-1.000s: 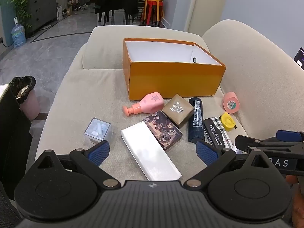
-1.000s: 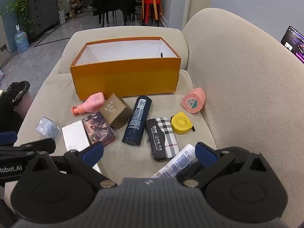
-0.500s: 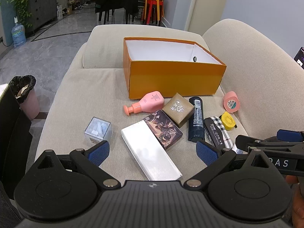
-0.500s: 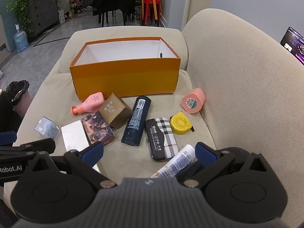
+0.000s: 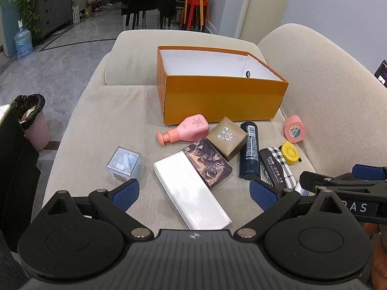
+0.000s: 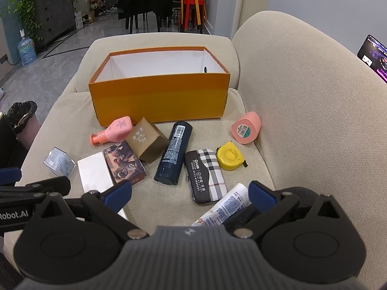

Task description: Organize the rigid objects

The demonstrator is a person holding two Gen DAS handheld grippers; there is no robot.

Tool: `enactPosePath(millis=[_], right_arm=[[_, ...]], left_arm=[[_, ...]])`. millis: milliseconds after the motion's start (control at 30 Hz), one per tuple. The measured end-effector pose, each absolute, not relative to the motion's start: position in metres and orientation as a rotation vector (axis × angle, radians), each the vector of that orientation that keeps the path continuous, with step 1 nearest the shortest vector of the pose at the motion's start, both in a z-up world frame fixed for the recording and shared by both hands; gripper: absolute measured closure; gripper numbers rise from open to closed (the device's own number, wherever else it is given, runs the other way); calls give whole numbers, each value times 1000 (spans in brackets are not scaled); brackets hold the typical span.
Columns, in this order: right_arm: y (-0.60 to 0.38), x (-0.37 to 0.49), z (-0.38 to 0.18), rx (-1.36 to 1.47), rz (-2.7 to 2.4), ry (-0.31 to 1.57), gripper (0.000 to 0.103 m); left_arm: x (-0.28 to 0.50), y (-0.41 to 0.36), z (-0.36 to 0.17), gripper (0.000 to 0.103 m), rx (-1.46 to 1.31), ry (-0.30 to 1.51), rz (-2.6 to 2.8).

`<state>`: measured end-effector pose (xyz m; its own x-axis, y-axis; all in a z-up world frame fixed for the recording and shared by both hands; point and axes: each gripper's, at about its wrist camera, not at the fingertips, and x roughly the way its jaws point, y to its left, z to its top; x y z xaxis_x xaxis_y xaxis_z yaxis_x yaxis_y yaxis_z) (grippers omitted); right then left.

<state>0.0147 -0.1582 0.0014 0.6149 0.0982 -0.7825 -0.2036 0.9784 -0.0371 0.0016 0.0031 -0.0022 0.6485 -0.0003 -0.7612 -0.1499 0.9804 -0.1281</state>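
Note:
An open orange box [image 5: 225, 101] [image 6: 159, 101] with a white, empty inside stands at the back of the sofa seat. In front of it lie a pink bottle [image 5: 187, 131] [image 6: 113, 133], a brown box [image 5: 227, 137] [image 6: 147, 140], a dark blue bottle [image 5: 250, 152] [image 6: 174, 152], a picture box [image 5: 208, 163] [image 6: 124, 163], a long white box [image 5: 191, 188] [image 6: 95, 171], a clear cube [image 5: 124, 163] [image 6: 59, 162], a plaid case [image 5: 278, 166] [image 6: 205, 175], a yellow tape measure [image 5: 290, 152] [image 6: 228, 158], a pink roll [image 5: 293, 129] [image 6: 246, 130] and a white tube [image 6: 225, 205]. My left gripper [image 5: 194, 193] and right gripper [image 6: 189, 192] are open, empty, above the near items.
The beige sofa backrest [image 6: 314, 111] rises on the right and an armrest [image 5: 135, 55] lies behind the box. A bin with a black liner [image 5: 31, 118] stands on the floor at left. A phone screen [image 6: 375, 56] glows at the far right.
Both grippers have drifted very slightly; the objects have not moved and both grippers stay open.

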Motion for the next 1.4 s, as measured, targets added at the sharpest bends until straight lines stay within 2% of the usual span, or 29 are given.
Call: enactPosePath(millis=[1033, 1400], right_arm=[[-164, 18, -2, -130, 175, 898, 2], [-174, 49, -10, -143, 128, 923, 2]], left_arm=[[6, 3, -13, 0, -185, 881, 69], [32, 46, -31, 0, -211, 912, 131]])
